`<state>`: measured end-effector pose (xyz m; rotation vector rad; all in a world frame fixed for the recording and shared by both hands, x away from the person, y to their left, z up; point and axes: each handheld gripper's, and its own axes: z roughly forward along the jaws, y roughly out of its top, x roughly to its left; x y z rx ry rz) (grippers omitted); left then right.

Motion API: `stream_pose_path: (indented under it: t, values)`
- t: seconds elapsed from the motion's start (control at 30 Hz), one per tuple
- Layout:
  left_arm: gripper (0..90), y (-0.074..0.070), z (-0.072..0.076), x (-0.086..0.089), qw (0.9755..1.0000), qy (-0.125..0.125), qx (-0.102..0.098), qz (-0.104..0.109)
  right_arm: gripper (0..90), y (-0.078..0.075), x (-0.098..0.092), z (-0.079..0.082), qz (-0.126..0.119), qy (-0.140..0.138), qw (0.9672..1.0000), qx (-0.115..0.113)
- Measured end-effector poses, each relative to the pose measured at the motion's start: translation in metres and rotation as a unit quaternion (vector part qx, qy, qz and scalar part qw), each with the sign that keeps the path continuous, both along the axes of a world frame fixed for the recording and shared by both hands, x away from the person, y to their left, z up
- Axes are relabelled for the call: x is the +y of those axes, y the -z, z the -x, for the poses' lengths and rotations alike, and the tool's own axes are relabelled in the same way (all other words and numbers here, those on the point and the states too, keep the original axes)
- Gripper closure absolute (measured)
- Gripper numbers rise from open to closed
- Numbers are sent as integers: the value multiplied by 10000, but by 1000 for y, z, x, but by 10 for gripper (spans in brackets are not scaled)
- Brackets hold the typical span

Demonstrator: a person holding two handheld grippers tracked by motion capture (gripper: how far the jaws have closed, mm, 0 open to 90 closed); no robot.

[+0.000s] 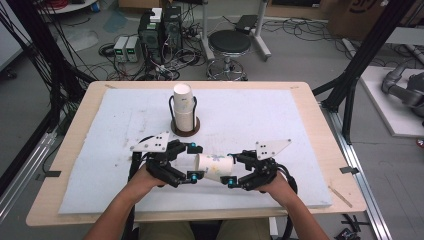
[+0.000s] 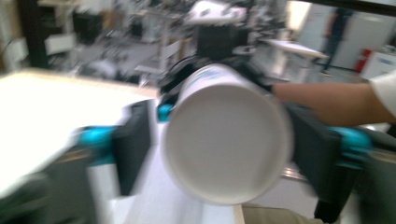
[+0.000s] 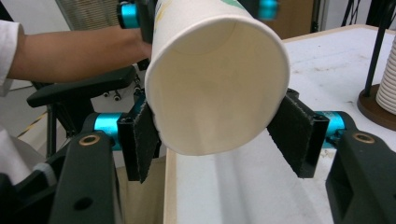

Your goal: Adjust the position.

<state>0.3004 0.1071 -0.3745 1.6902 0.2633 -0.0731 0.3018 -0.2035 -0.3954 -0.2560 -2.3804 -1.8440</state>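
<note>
A white paper cup point(image 1: 215, 166) hangs on its side above the white mat, between my two grippers. In the right gripper view its open mouth point(image 3: 217, 93) faces the camera, and the right gripper point(image 3: 217, 135) is shut on it, both black pads pressing on the rim end. In the left gripper view the cup's closed base point(image 2: 226, 140) faces the camera. The left gripper point(image 2: 224, 154) stands open around that end, with a small gap on each side. From above, the left gripper point(image 1: 194, 161) is at the cup's left end and the right gripper point(image 1: 231, 170) at its right end.
A stack of paper cups point(image 1: 183, 106) stands in a black wire holder on a round brown base point(image 1: 185, 130) behind the grippers; the stack point(image 3: 387, 88) also shows at the right edge of the right gripper view. The white mat point(image 1: 260, 115) covers the wooden table point(image 1: 320, 135).
</note>
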Motion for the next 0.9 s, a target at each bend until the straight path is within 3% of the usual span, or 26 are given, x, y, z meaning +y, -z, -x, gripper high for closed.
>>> stream_pose_path:
  t: [0.1, 0.27, 0.4, 0.57, 0.67, 0.8, 0.83, 0.9]
  values:
    - [83, -1, 0, 1, 9995, -137, 11, -277, 380, -1, -2, -1, 103, 14, 9999, 44]
    - [87, -4, 1, 6, 9992, -60, -18, -383, 381, -3, -5, -3, 245, 41, 9997, -1]
    - [87, -10, 2, 9, 9985, 153, -128, -507, 381, -9, -5, -4, 592, 128, 9981, -124]
    - [96, -18, 2, 10, 9976, 103, -226, -651, 381, -21, 0, -6, 1005, 144, 9943, -331]
    - [96, -22, 2, 9, 9960, 66, -312, -830, 381, -27, 3, -7, 1191, 125, 9921, -384]
    - [110, -25, 2, 7, 9923, 32, -370, -1185, 381, -34, 6, -9, 1458, 96, 9880, -508]
    - [118, -25, 2, 7, 9923, 32, -370, -1185, 381, -36, 7, -9, 1526, 81, 9869, -509]
    - [122, -27, 1, 5, 9896, 20, -400, -1378, 381, -39, 10, -10, 1658, 59, 9845, -572]
